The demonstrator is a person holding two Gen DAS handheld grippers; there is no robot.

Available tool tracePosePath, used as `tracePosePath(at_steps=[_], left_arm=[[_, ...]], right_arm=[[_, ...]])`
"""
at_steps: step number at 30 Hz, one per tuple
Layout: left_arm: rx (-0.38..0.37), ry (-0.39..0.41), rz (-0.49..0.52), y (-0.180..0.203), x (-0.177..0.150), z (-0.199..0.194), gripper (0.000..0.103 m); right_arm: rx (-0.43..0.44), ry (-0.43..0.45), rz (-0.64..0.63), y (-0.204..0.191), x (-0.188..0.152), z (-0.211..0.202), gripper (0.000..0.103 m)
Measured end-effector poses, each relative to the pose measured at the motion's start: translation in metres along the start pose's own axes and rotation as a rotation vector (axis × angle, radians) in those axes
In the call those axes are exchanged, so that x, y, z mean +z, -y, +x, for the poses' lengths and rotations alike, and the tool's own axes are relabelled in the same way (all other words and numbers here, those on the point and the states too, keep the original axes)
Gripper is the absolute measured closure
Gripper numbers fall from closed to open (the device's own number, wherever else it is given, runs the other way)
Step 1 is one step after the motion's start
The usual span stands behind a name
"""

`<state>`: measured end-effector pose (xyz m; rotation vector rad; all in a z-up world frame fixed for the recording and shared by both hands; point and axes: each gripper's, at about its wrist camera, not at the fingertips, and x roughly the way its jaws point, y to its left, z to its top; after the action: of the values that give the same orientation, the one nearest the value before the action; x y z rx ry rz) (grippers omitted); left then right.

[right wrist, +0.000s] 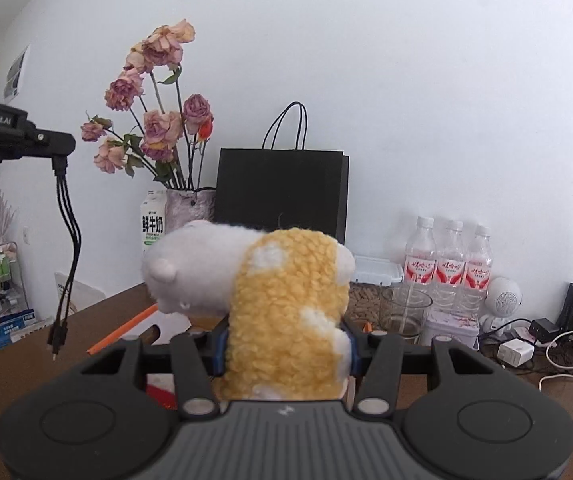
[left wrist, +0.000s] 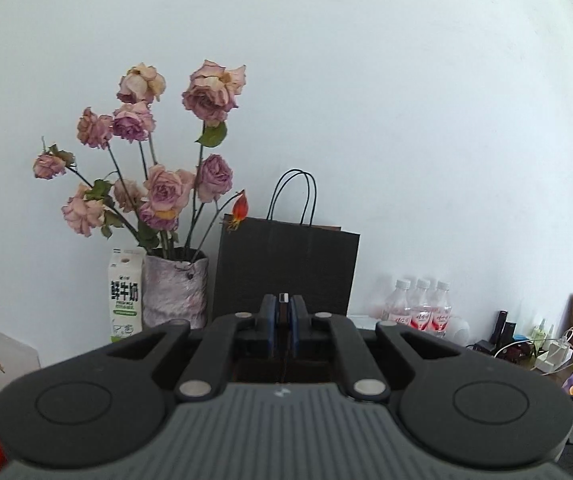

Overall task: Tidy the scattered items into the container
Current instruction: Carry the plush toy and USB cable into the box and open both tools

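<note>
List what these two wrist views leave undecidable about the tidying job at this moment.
- Container: in neither view, so its place and contents are unknown.
- Right wrist view: the white and yellow plush toy in the right gripper hides the fingertips and the brown table behind it.
- Left wrist view: the left gripper pinches a small dark connector; its cable is hidden below. The gripper body covers any table.
- Red item: mostly covered, unidentifiable.

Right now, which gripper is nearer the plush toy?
Right. The right gripper is clamped on the plush toy, holding it above the table. The left gripper hangs off to the toy's left, pinching a cable, not touching the toy.
</note>
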<state>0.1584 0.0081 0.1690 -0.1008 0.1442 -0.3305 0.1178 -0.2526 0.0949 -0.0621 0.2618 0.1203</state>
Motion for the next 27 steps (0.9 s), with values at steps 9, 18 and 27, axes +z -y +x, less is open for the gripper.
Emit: tracePosePath(at_steps=[9,18,27], left_arm=[[-0.068,-0.122,-0.088,0.025,-0.027,0.111,0.095],[-0.043,-0.369,-0.13,0.017,-0.111,0.184,0.095],[0.021,-0.492,-0.147,-0.001,-0.151,0.208,0.094]], right_arm=[[0.006,-0.031,0.046,0.012,0.006,0.061,0.052],[0.007,-0.16,0.068,0.024,-0.025,0.133,0.052],[0.013,-0.267,0.044,0.021,-0.054,0.162,0.052]])
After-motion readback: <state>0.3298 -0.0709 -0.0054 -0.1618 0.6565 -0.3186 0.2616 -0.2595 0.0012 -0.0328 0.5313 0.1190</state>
